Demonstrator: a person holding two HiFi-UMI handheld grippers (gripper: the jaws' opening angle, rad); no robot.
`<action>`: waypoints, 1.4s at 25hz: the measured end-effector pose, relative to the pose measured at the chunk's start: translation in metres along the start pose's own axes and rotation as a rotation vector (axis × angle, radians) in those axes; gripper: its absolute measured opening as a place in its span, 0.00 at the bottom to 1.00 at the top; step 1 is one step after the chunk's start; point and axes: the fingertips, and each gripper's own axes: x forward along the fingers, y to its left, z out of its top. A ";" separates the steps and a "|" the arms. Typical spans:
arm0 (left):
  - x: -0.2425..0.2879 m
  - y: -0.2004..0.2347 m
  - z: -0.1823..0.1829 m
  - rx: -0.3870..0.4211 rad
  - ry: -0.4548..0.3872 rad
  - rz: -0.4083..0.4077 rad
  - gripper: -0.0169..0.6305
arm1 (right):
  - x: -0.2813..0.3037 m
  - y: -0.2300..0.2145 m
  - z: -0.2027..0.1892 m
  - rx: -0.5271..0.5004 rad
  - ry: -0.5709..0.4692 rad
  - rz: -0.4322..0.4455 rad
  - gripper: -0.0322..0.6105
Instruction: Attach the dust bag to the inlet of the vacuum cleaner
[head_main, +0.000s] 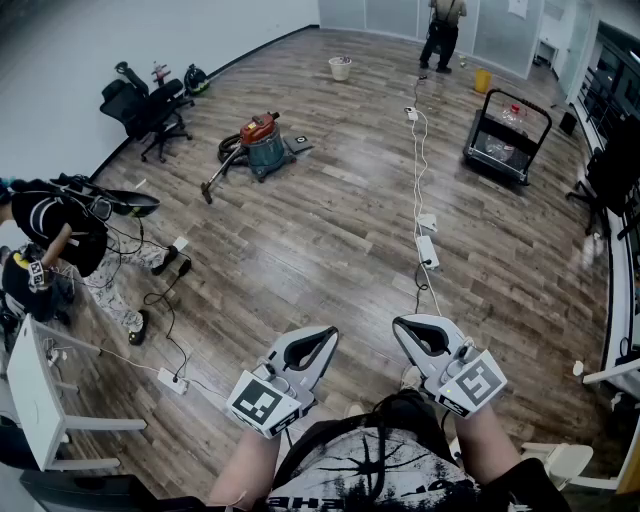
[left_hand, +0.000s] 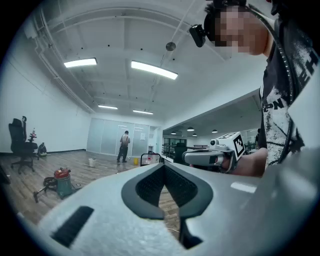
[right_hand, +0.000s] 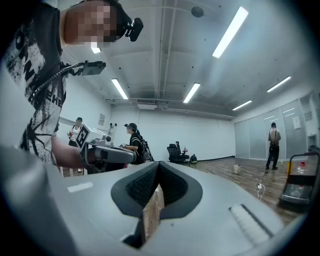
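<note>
The vacuum cleaner (head_main: 262, 141), a teal drum with a red-orange top, stands far off on the wood floor with its hose and wand (head_main: 222, 170) trailing to the left. It also shows small at the left in the left gripper view, vacuum cleaner (left_hand: 62, 181). No dust bag is in view. My left gripper (head_main: 327, 335) and right gripper (head_main: 403, 325) are held level close to my body, side by side, both shut with nothing between the tips. Each one appears in the other's view: right gripper (left_hand: 187, 156), left gripper (right_hand: 131, 156).
A black office chair (head_main: 148, 108) stands at the back left. A person (head_main: 60, 235) crouches at the left among cables. A white cable with power strips (head_main: 425, 245) runs up the middle. A black cart (head_main: 506, 125) is at the right, a bucket (head_main: 340, 68) and a standing person (head_main: 442, 32) farther back.
</note>
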 end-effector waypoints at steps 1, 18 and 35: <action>0.000 -0.001 -0.001 0.001 -0.001 -0.004 0.02 | -0.001 0.001 0.000 0.001 -0.002 -0.001 0.05; 0.009 0.013 -0.004 0.003 -0.010 -0.021 0.02 | 0.013 -0.015 0.001 0.052 -0.001 -0.006 0.05; 0.022 0.064 -0.027 -0.054 0.018 0.006 0.02 | 0.056 -0.035 -0.009 0.029 0.024 0.053 0.05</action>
